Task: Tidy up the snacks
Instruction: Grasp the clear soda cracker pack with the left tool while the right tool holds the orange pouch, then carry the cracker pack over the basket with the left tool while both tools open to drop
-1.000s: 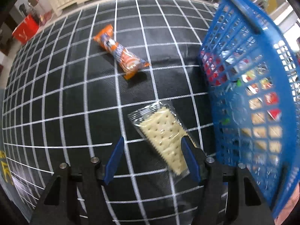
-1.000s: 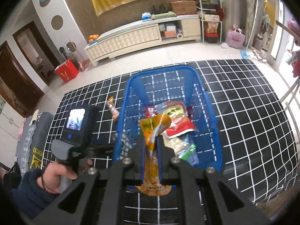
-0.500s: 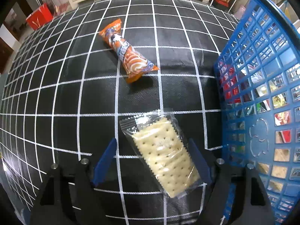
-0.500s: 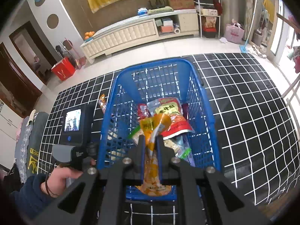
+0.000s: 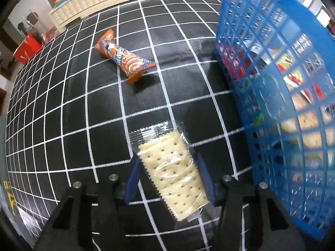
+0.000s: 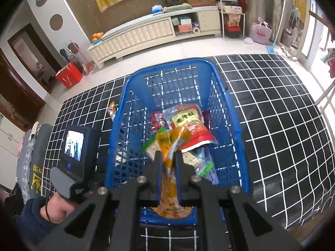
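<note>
A clear pack of pale crackers (image 5: 174,172) lies on the black grid mat. My left gripper (image 5: 168,167) is open, low over the mat, its blue fingers (image 5: 134,175) on either side of the pack. An orange snack bag (image 5: 123,57) lies further off, upper left. The blue basket (image 5: 272,87) stands right of both. My right gripper (image 6: 168,156) is shut on an orange-yellow snack pouch (image 6: 170,144) and holds it above the near end of the basket (image 6: 228,108), which holds several snack packs, a red-and-yellow one (image 6: 189,125) on top.
The black grid mat (image 6: 282,115) covers the floor around the basket. The hand-held left gripper body with its screen (image 6: 73,146) sits left of the basket. A cream cabinet (image 6: 142,35) and a red box (image 6: 69,76) stand beyond the mat.
My left gripper has moved forward and down so its fingers now flank the cracker pack. My right gripper has moved forward over the basket with the pouch still held.
</note>
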### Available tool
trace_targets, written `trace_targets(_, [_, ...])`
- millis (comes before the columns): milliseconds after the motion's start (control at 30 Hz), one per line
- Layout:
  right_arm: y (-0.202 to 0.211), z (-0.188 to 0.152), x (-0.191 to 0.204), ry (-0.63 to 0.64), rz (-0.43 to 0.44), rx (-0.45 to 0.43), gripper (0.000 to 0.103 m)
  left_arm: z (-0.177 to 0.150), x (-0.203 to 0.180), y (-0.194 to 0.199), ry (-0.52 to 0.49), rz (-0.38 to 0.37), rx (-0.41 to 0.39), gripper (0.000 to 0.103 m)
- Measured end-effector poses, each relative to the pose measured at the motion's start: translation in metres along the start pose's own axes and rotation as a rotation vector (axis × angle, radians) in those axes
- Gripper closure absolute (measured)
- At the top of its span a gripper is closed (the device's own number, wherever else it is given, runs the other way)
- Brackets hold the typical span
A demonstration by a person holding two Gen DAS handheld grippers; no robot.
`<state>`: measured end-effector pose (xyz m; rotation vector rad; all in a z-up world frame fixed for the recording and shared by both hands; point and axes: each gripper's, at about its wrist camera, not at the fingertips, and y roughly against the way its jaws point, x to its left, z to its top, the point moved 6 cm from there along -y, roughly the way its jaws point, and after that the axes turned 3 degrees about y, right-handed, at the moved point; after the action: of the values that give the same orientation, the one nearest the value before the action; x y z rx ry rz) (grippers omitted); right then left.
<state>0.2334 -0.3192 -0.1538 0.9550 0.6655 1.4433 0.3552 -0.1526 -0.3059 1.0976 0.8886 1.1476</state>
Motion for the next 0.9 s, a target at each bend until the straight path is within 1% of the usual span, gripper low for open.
trace_targets(100, [0.001, 0.0, 0.002, 0.009, -0.001, -0.001, 0.089, -0.008, 0.0, 0.018, -0.057, 0.054, -0.072, 0.054])
trace_targets(167, [0.003, 0.0, 0.002, 0.008, 0.0, -0.005, 0.089, -0.008, -0.003, 0.039, -0.071, 0.045, -0.119, 0.054])
trace_targets(300, [0.007, 0.001, 0.003, 0.013, 0.005, -0.014, 0.089, 0.0, -0.009, 0.089, -0.095, 0.065, -0.242, 0.054])
trace_targets(333, [0.009, 0.002, 0.004, 0.016, 0.008, -0.019, 0.089, 0.002, -0.003, 0.098, -0.102, 0.069, -0.262, 0.054])
trace_targets(367, [0.011, 0.003, 0.004, 0.018, 0.011, -0.025, 0.089, 0.005, -0.007, 0.115, -0.117, 0.075, -0.298, 0.054])
trace_targets(433, [0.016, 0.005, 0.004, 0.024, 0.014, -0.037, 0.089, 0.008, -0.003, 0.142, -0.133, 0.062, -0.341, 0.054])
trace_targets(567, [0.026, 0.01, 0.003, 0.042, 0.018, -0.058, 0.089, 0.01, -0.015, 0.183, -0.186, 0.036, -0.41, 0.054])
trace_targets(633, [0.029, 0.014, 0.001, 0.056, 0.016, -0.066, 0.089, 0.015, -0.022, 0.197, -0.217, 0.02, -0.437, 0.054])
trace_targets(667, [0.03, 0.017, 0.0, 0.059, 0.019, -0.069, 0.089, 0.016, -0.027, 0.204, -0.229, -0.002, -0.441, 0.054])
trace_targets(700, [0.031, 0.019, -0.002, 0.06, 0.021, -0.07, 0.089, 0.015, -0.03, 0.211, -0.237, -0.025, -0.44, 0.054])
trace_targets(767, [0.032, 0.024, -0.006, 0.064, 0.023, -0.077, 0.089, 0.025, -0.045, 0.212, -0.261, -0.072, -0.426, 0.054])
trace_targets(800, [0.032, 0.025, -0.007, 0.065, 0.023, -0.079, 0.089, 0.03, -0.051, 0.209, -0.27, -0.082, -0.422, 0.054])
trace_targets(833, [0.031, 0.027, -0.009, 0.064, 0.024, -0.081, 0.089, 0.04, -0.049, 0.197, -0.279, -0.087, -0.418, 0.054])
trace_targets(900, [0.028, 0.029, -0.013, 0.062, 0.028, -0.08, 0.089, 0.05, -0.067, 0.186, -0.318, -0.121, -0.396, 0.054])
